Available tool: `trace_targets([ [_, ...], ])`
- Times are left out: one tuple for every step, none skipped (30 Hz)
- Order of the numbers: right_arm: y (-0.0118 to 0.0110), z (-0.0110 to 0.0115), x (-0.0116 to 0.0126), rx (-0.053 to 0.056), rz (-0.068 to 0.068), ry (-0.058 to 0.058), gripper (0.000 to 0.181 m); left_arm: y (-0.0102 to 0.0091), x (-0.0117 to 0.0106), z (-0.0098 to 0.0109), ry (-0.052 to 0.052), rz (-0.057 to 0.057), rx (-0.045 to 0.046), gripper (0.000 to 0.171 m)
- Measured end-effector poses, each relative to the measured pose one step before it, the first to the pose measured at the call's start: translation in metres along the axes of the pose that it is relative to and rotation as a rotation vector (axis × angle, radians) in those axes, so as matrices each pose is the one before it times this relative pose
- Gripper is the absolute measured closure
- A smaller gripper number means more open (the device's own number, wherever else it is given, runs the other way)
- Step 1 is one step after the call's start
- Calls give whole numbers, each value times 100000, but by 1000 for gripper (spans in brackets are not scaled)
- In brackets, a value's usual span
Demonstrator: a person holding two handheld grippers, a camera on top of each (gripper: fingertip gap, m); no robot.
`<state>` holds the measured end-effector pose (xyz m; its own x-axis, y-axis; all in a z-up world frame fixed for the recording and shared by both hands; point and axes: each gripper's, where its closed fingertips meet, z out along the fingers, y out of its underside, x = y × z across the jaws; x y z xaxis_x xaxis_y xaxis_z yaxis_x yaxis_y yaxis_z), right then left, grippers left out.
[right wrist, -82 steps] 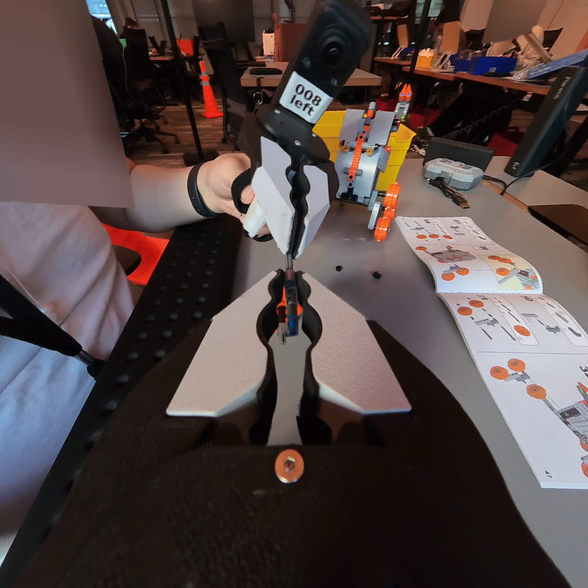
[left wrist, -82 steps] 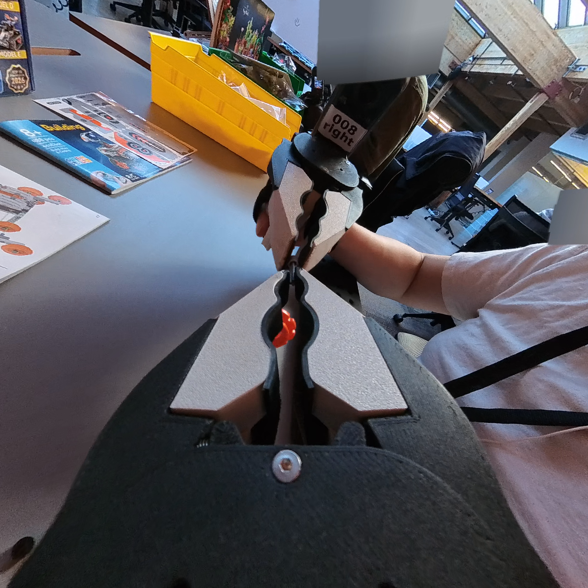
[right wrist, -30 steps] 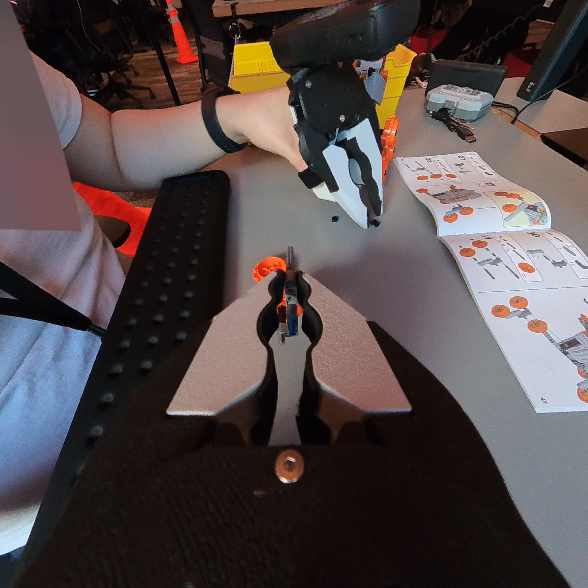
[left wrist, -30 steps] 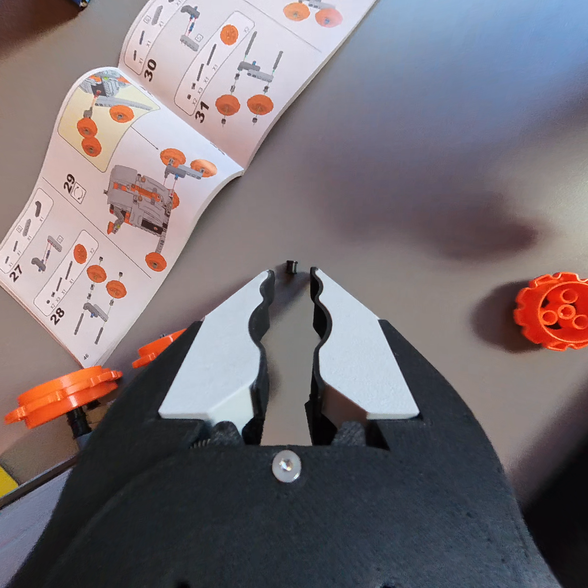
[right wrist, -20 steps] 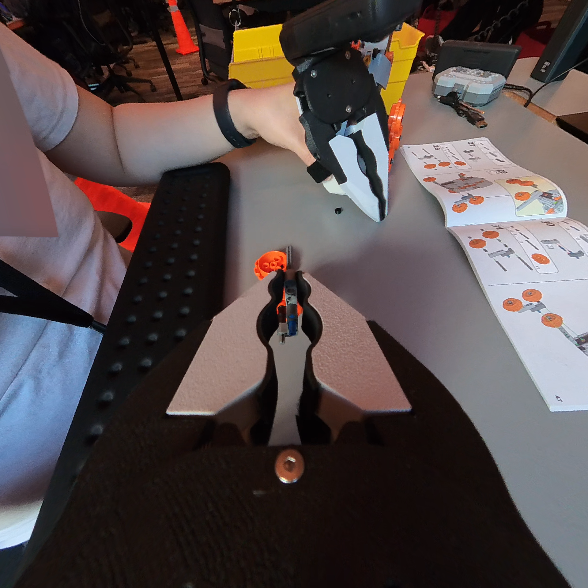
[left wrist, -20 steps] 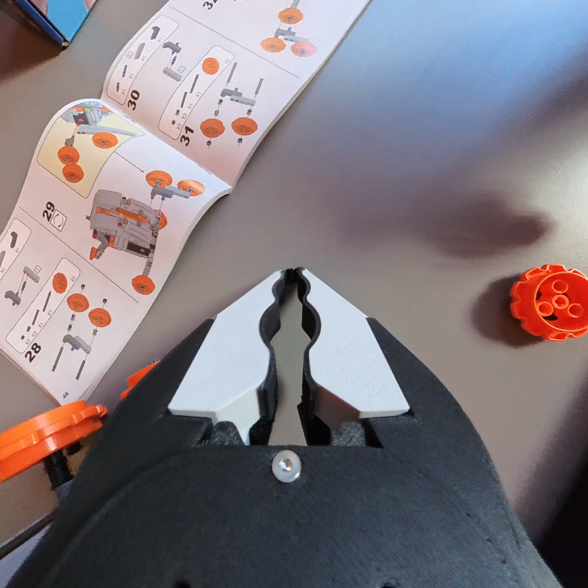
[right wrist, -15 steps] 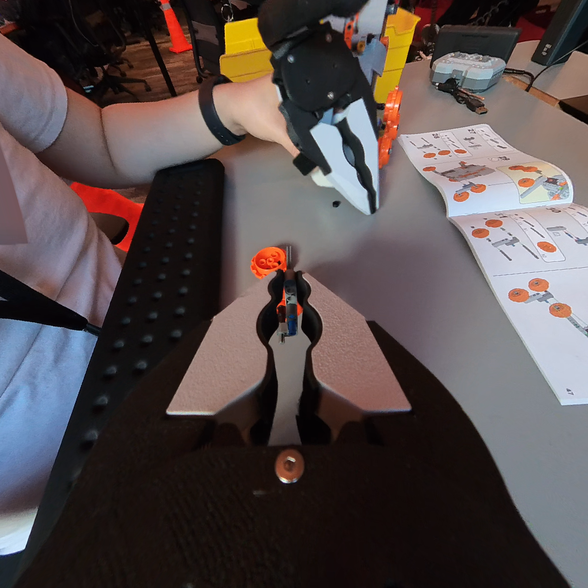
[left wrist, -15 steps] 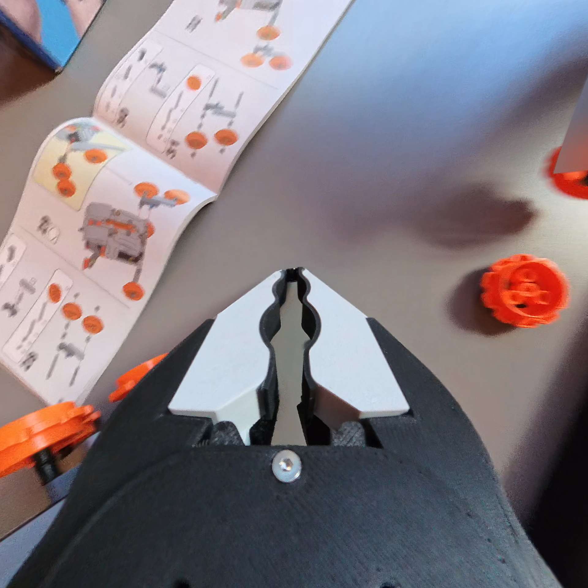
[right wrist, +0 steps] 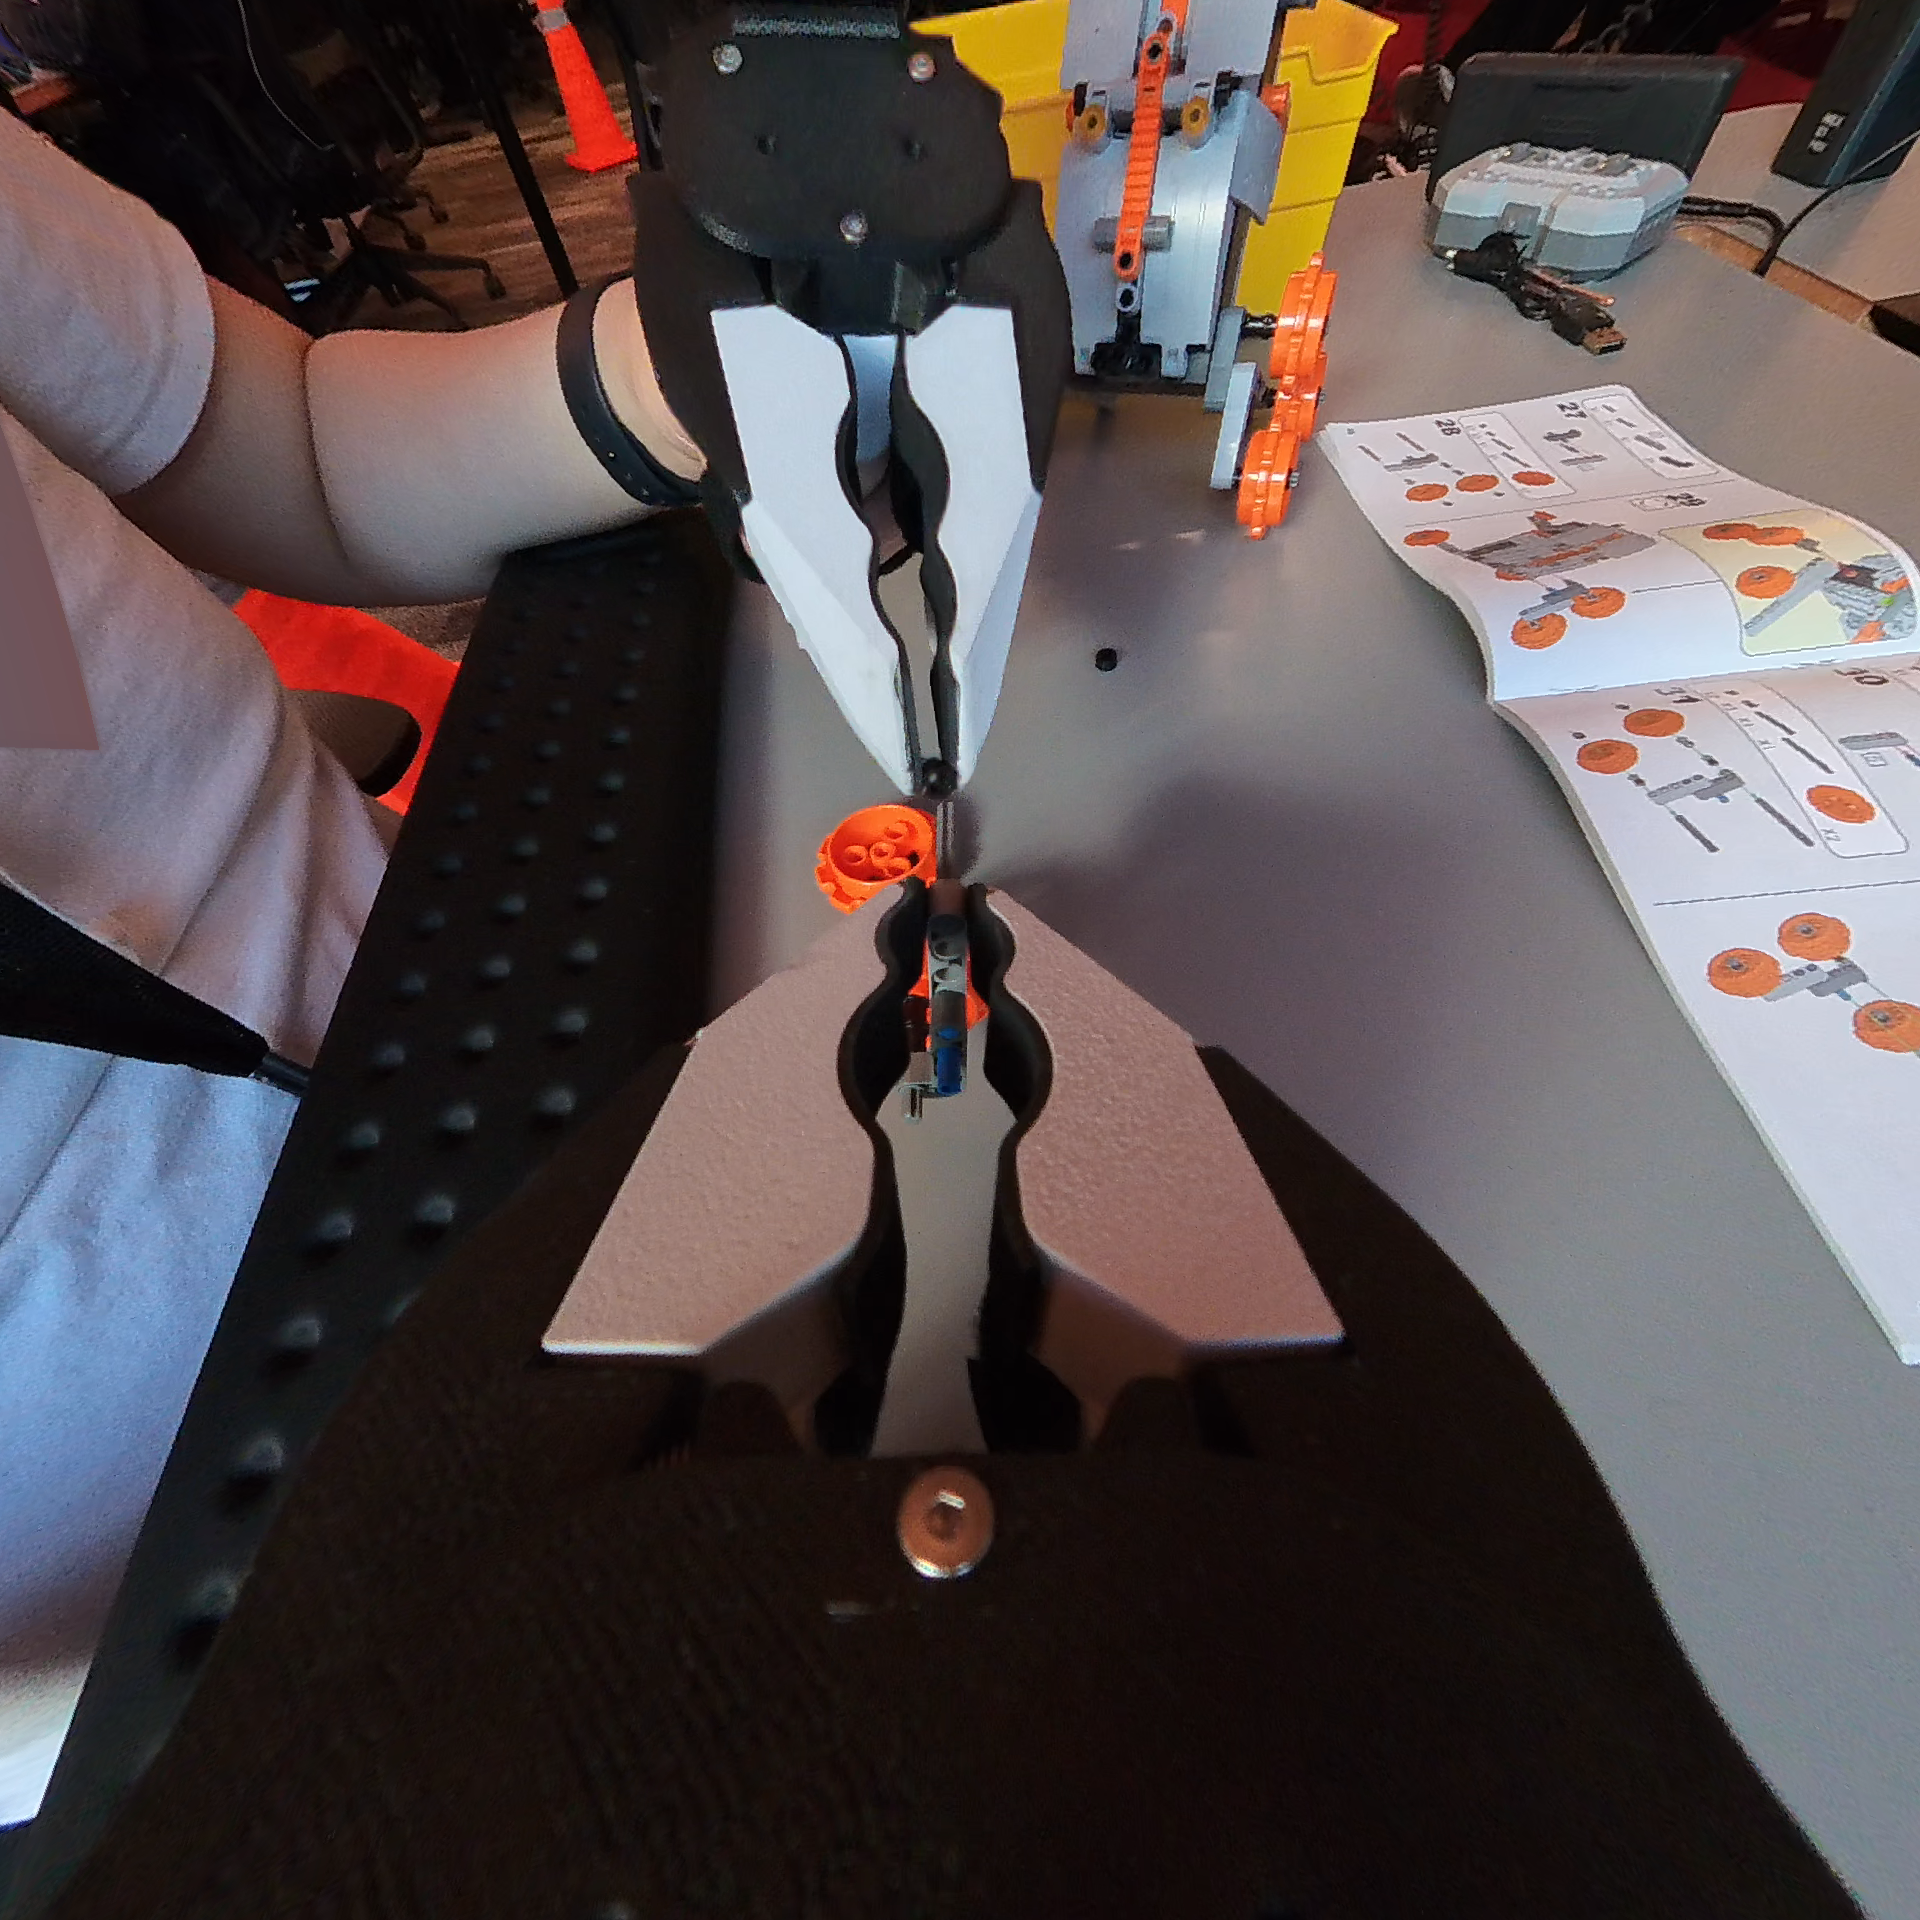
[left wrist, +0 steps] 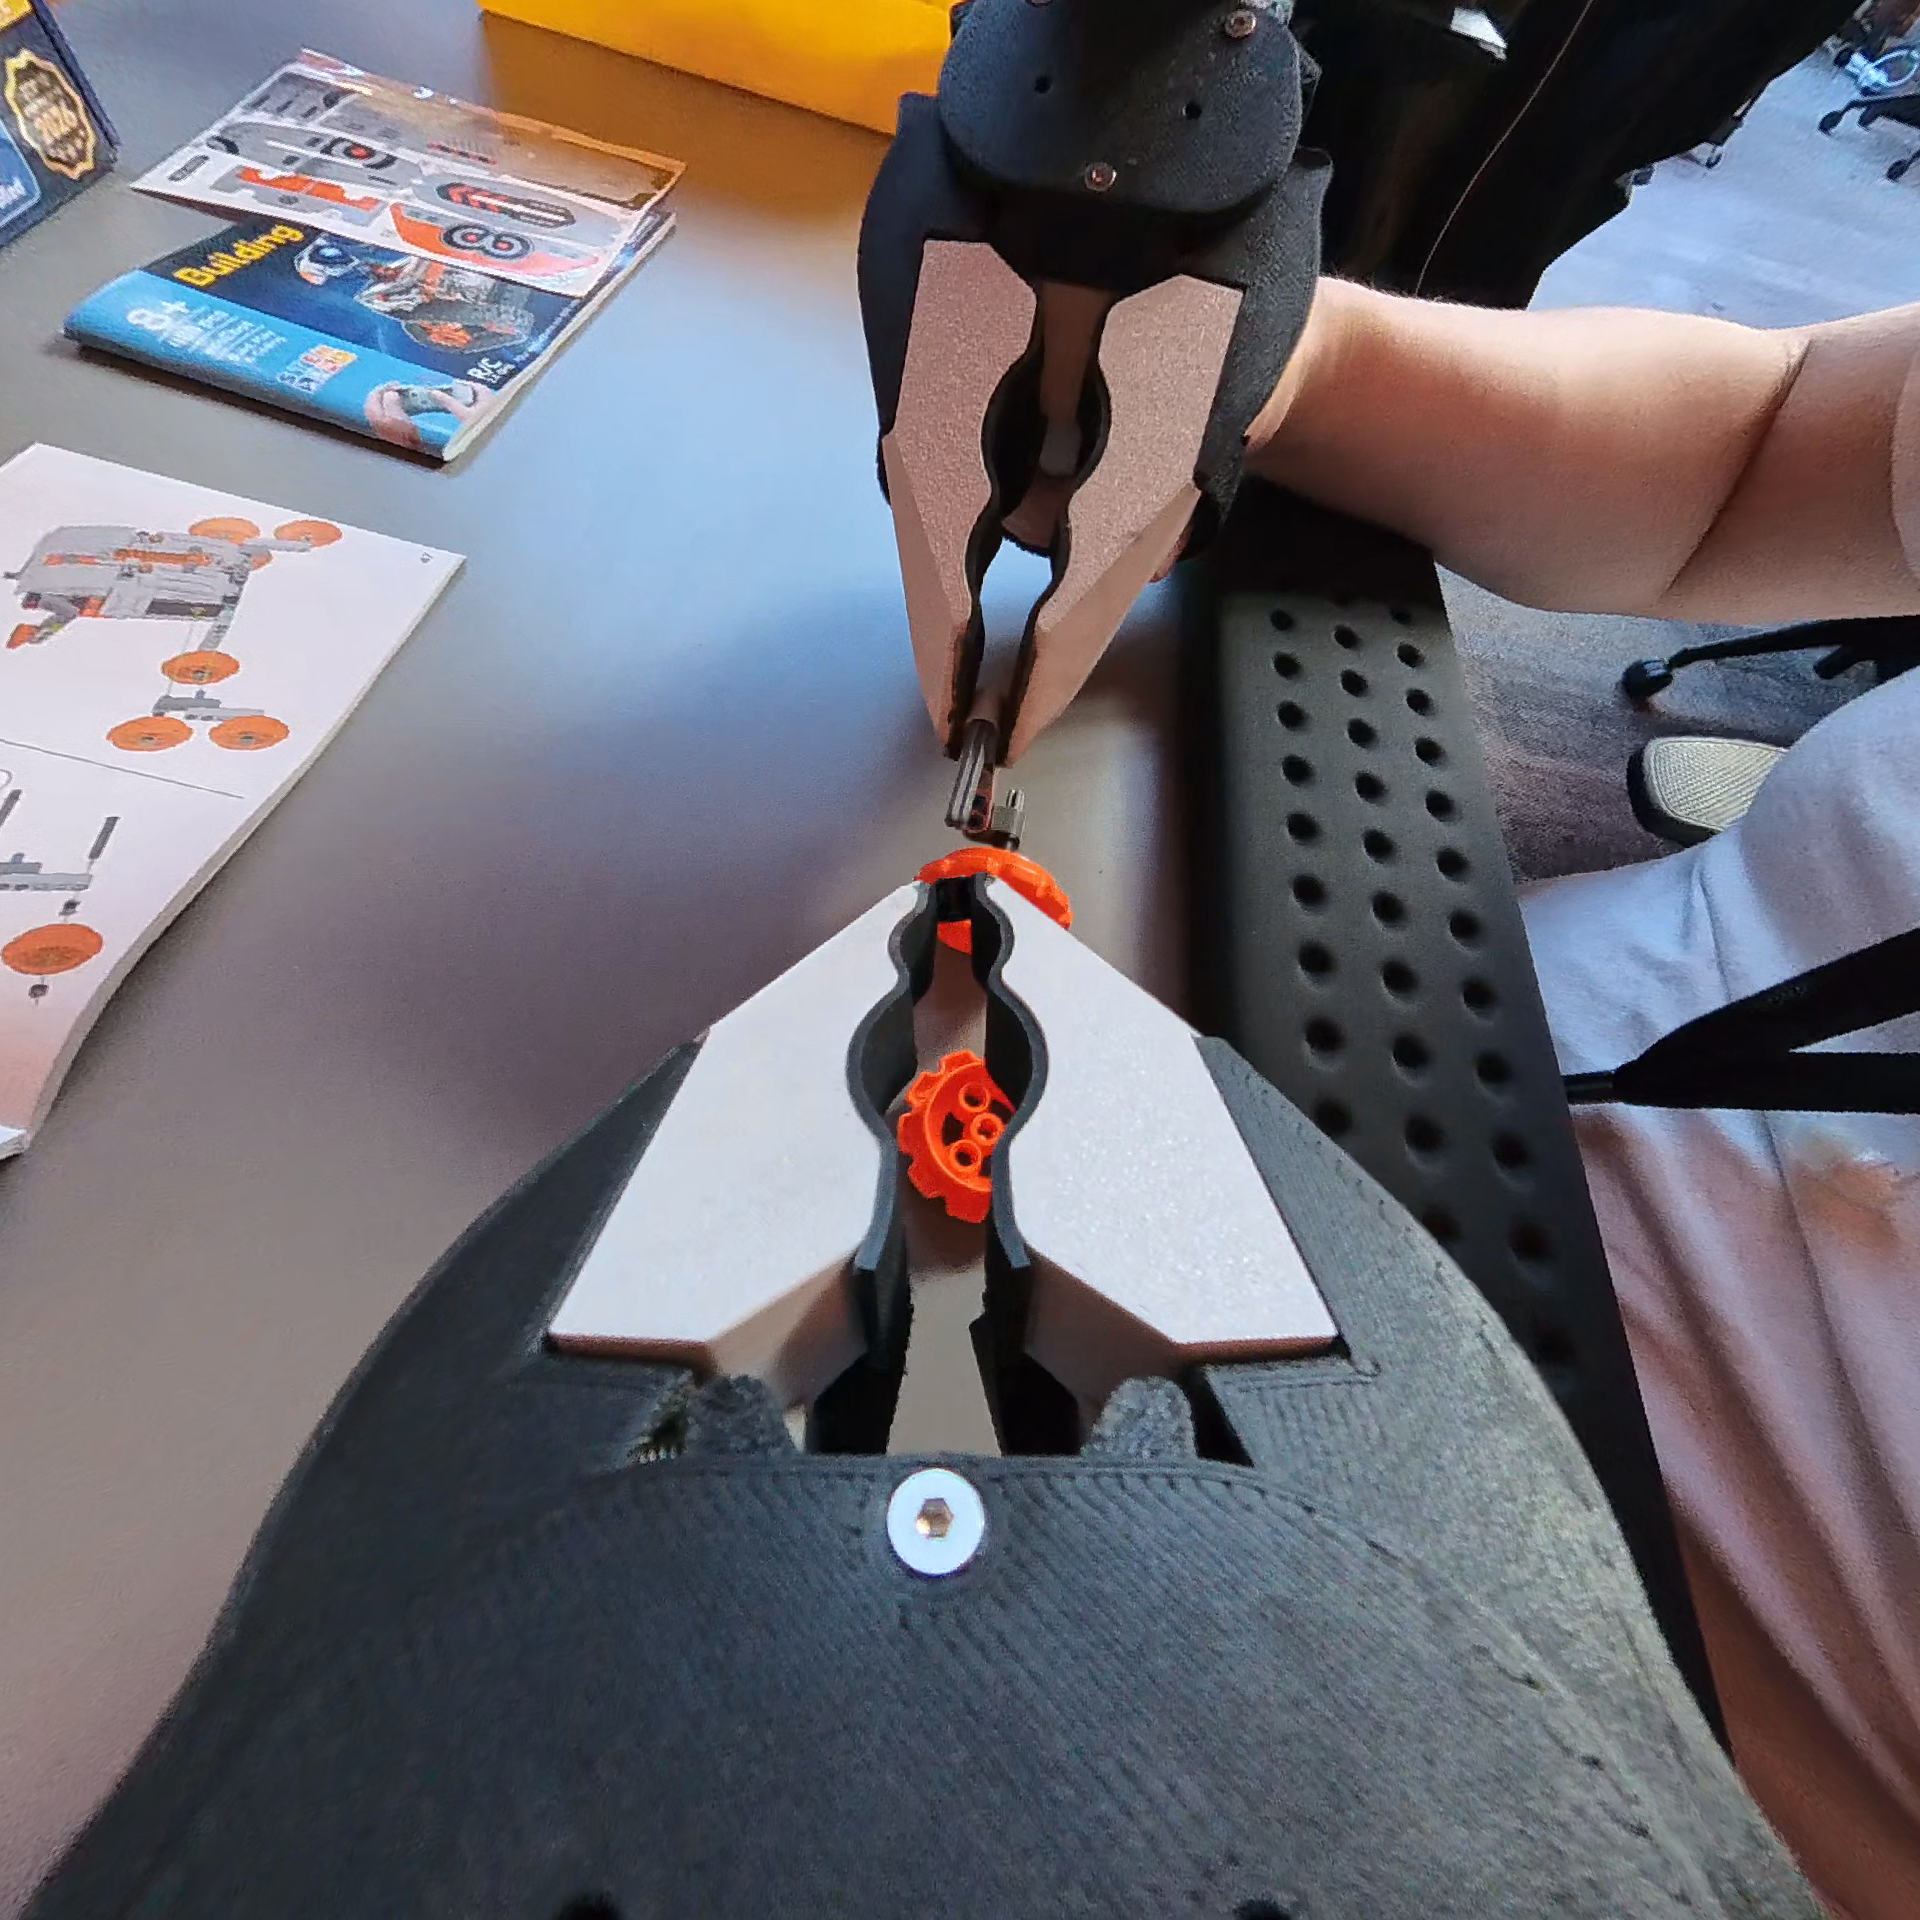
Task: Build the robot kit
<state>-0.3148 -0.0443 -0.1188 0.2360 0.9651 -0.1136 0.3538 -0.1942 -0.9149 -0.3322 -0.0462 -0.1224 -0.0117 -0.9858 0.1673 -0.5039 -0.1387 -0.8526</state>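
My left gripper is shut on a small black bush pinched at its fingertips. It points tip to tip at my right gripper. The right gripper is shut on a small assembly of grey, orange and blue parts. A thin axle sticks out of the assembly toward the bush, about touching it. In the left wrist view my left gripper faces the right gripper and its axle. An orange toothed wheel lies on the table just below the tips. Another orange wheel shows through my left fingers' gap.
An open instruction booklet lies to the right. A grey and orange model stands before a yellow bin. A black perforated pad runs along the table edge. A second small black piece lies loose. More booklets lie far off. Left and right tips are no more than a few centimetres apart. My left tips are roughly 6 cm from the orange toothed wheel.
My left gripper shut on the small black bush on the table, lifted it and swung to face the right gripper's axle. The right gripper kept its hold on the assembly.
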Motion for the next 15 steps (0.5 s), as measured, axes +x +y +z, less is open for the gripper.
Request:
trace_targets([
  [51, 42, -32, -168, 337, -325, 175, 9, 104, 142, 1067, -855, -81, 167],
  [4, 24, -18, 30, 328, -174, 175, -28, 63, 121, 721, -767, 80, 167],
  [-23, 13, -13, 238, 113, -128, 175, -31, -44, 83, -47, -433, 143, 167],
  [-28, -2, -43, 280, -81, -241, 175, -40, 38, 50, 246, -67, 103, 167],
  [11, 8, -38, -98, -125, -165, 175, -67, 89, 11, 414, 226, 243, 167],
  [35, 14, -2, -171, 61, 30, 174, -56, -33, -21, -470, 374, 219, 167],
  [53, 23, 40, -318, 284, 176, 175, 12, -62, -38, -551, 696, 0, 167],
  [51, 9, 16, -254, 192, -75, 175, 88, -31, -31, -229, 1058, -322, 167],
  [-9, -10, 5, -5, 156, -31, 175, 195, -86, -27, -420, 1337, -862, 167],
  [15, -20, 67, -99, 125, 304, 175, 428, -366, -3, -1778, 1518, -2404, 167],
  [21, -44, 106, -81, 203, 498, 175, 728, -606, 85, -2543, 1712, -4489, 168],
  [-1, -60, 78, 128, 499, 169, 175, 1005, -558, 247, -1453, 1986, -6343, 167],
  [-8, -48, 62, 121, 672, 21, 175, 1027, -652, 346, -1594, 1827, -6396, 167],
  [10, -36, 52, 48, 543, 114, 175, 1002, -815, 397, -2642, 1304, -6155, 167],
  [9, -39, 33, 13, 322, 104, 175, 837, -615, 377, -2022, 1067, -5593, 167],
])
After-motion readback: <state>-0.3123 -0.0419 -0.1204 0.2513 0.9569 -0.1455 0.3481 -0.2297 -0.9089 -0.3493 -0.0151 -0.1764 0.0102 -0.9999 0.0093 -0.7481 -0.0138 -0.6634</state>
